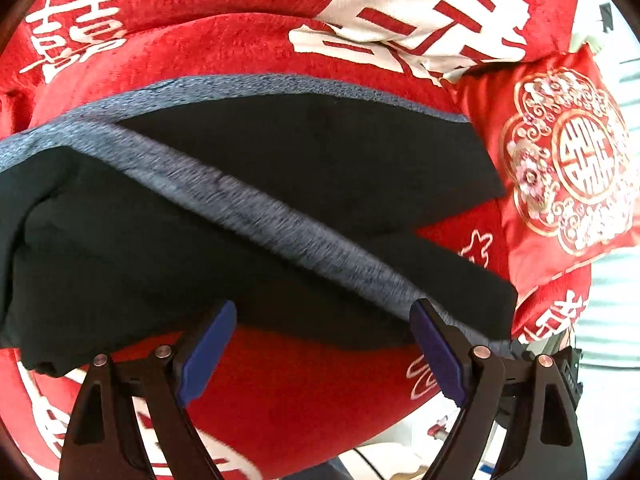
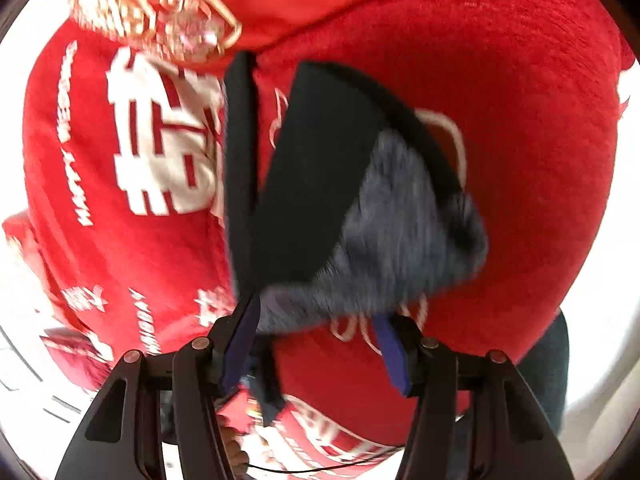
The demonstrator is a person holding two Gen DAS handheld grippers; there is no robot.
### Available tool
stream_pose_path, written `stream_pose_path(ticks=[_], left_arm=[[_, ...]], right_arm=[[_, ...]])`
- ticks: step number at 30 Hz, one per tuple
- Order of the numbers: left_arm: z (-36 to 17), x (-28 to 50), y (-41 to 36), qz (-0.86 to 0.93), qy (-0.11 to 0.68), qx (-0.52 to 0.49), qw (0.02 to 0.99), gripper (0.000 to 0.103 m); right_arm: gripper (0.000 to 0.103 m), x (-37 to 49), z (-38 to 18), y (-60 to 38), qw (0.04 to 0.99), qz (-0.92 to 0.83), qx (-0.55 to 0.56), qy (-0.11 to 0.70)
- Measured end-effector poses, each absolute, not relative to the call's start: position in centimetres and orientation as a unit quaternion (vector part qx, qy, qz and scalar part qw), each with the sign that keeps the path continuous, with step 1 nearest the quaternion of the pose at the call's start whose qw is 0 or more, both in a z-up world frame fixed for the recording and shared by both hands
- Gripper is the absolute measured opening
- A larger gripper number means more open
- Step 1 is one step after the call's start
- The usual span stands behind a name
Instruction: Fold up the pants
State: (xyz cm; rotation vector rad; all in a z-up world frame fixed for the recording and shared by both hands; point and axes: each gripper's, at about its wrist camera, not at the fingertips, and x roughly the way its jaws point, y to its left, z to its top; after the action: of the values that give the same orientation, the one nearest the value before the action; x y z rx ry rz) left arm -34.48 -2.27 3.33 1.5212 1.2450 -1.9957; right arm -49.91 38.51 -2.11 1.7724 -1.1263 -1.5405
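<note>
Black pants [image 1: 280, 160] with a grey side stripe [image 1: 256, 208] lie spread over a red bedspread [image 1: 300, 400] in the left wrist view. My left gripper [image 1: 322, 312] hovers open over their near edge, and its right blue pad touches the stripe. The right wrist view is blurred. In it a pant leg end [image 2: 320, 180] is lifted off the bedspread [image 2: 520, 160], grey stripe towards me. My right gripper [image 2: 318, 320] is shut on it, jaws fairly wide, with bunched cloth filling the gap. A dark strip hangs below its left finger.
A red embroidered cushion [image 1: 568, 160] sits at the right end of the pants and shows again at the top of the right wrist view [image 2: 168, 12]. The bed's edge and pale floor [image 1: 608, 300] lie to the right. A person's jeans leg [image 2: 552, 368] stands by the bed.
</note>
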Motion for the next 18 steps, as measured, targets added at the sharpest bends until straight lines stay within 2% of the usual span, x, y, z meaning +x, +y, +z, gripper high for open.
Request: stream_pose_path(ticks=[5, 7, 8, 10, 14, 18], left_arm=[[2.2, -36.1, -2.1, -0.685, 0.427, 0.559, 0.189, 0.09], [2.1, -36.4, -2.0, -0.681, 0.423, 0.565, 0.196, 0.089], [2.1, -36.6, -1.9, -0.679, 0.419, 0.568, 0.2, 0.089], [2.1, -36.9, -1.9, -0.677, 0.415, 0.571, 0.206, 0.089], [2.5, -36.8, -2.2, -0.666, 0.431, 0.571, 0.213, 0.089], [3.0, -36.3, -3.4, -0.645, 0.486, 0.552, 0.209, 0.089]], right_arm=[[0.058, -51.9, -2.9, 37.8, 0.263, -0.559, 0.681, -0.393], [0.02, -52.3, -2.7, 37.0, 0.262, -0.565, 0.694, -0.361], [0.017, -52.4, -2.7, 37.1, 0.265, -0.568, 0.698, -0.346], [0.012, -52.7, -1.9, 36.5, 0.278, -0.58, 0.699, -0.313], [0.012, -53.7, 0.4, 35.1, 0.309, -0.603, 0.69, -0.256], [0.012, -54.9, 1.0, 33.7, 0.329, -0.605, 0.693, -0.213]])
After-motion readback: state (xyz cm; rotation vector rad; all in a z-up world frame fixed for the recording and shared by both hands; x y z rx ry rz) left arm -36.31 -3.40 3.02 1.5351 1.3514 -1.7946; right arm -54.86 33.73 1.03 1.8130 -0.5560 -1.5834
